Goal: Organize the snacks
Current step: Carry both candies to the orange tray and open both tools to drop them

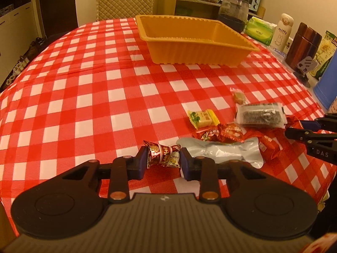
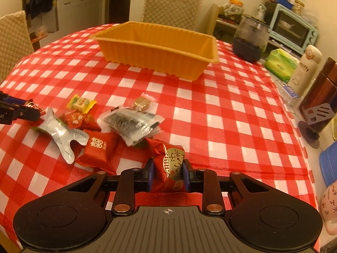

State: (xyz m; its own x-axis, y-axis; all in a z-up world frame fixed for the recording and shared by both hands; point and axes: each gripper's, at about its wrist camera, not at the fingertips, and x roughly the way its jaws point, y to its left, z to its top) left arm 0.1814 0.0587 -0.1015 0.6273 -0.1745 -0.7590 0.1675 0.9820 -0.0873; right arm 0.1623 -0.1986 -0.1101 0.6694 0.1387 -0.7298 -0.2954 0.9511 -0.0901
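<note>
An empty orange tray (image 1: 198, 42) (image 2: 155, 51) stands at the far side of the checked table. My left gripper (image 1: 162, 158) is shut on a small red wrapped candy (image 1: 163, 156). My right gripper (image 2: 168, 168) is shut on a red packet with a gold seal (image 2: 170, 164). Loose snacks lie between them: a yellow candy (image 1: 202, 118) (image 2: 81, 103), a silver pouch (image 1: 223, 154) (image 2: 60, 133), a black-and-clear packet (image 1: 260, 116) (image 2: 132, 124), red packets (image 1: 221, 135) (image 2: 99, 147) and a small brown sweet (image 1: 239, 97) (image 2: 142, 103).
A dark glass jar (image 2: 250, 40), green tissue pack (image 2: 279, 64), white bottle (image 2: 304, 71) and wooden box (image 1: 303, 46) line the table's right edge. A blue container (image 2: 329, 164) sits near right. Padded chairs (image 2: 171, 8) stand behind the table.
</note>
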